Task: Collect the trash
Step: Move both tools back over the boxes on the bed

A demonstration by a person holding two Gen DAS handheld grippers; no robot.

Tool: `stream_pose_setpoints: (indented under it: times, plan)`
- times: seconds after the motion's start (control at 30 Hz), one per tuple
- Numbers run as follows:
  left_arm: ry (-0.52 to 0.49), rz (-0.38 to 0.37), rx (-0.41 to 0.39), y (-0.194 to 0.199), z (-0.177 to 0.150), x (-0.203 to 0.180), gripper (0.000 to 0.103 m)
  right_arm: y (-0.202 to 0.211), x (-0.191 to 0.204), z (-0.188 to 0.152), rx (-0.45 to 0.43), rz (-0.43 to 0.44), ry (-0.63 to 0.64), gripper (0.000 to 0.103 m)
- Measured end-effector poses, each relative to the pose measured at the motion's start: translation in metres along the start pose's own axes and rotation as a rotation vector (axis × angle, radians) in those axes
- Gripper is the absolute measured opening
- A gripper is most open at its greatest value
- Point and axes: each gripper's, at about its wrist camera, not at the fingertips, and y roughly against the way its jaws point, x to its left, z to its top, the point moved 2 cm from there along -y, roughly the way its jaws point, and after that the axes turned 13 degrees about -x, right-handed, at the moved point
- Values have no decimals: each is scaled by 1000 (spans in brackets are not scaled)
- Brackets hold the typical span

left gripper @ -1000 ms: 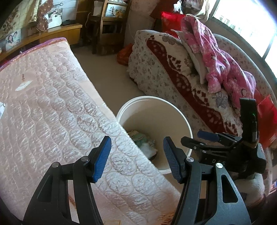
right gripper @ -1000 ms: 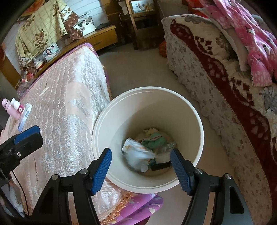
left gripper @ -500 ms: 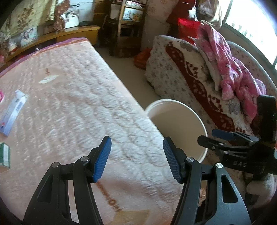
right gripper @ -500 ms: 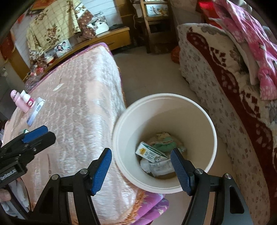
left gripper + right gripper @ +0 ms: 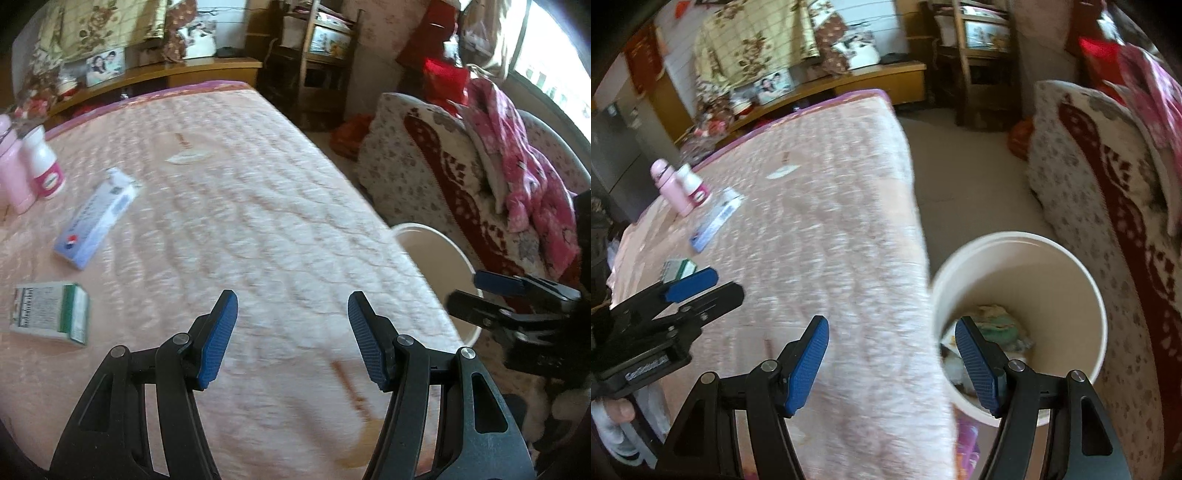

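A pink quilted bed (image 5: pixel 280 206) carries two cartons (green-white (image 5: pixel 50 314), blue-white (image 5: pixel 96 218)), a pink flask (image 5: pixel 11 173) and a white bottle (image 5: pixel 42 166).

- Your left gripper (image 5: pixel 292 339): black arms, blue ribbed pads, silver pivot screws.
- Right gripper (image 5: pixel 891 363): same build.
- White glove/sleeve on your left hand (image 5: pixel 613 424).

quilted bed (image 5: pixel 258 221), patterned sofa (image 5: pixel 424 166), wooden shelf (image 5: pixel 207 68)

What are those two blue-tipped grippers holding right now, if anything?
Nothing. The left gripper and the right gripper both stand open with only air between their pads, above the pink quilted bed. The boxes lie untouched.
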Motion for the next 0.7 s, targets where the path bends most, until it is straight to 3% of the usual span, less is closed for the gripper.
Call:
stream_pose_setpoints:
  times: [0.47, 0.7]
  plan:
    - [82, 91, -27, -34, 27, 102, 61, -20, 60, -2, 39, 74, 78, 69]
    - [132, 76, 60, -29, 2, 130, 61, -32, 77, -7, 67, 93, 105, 69]
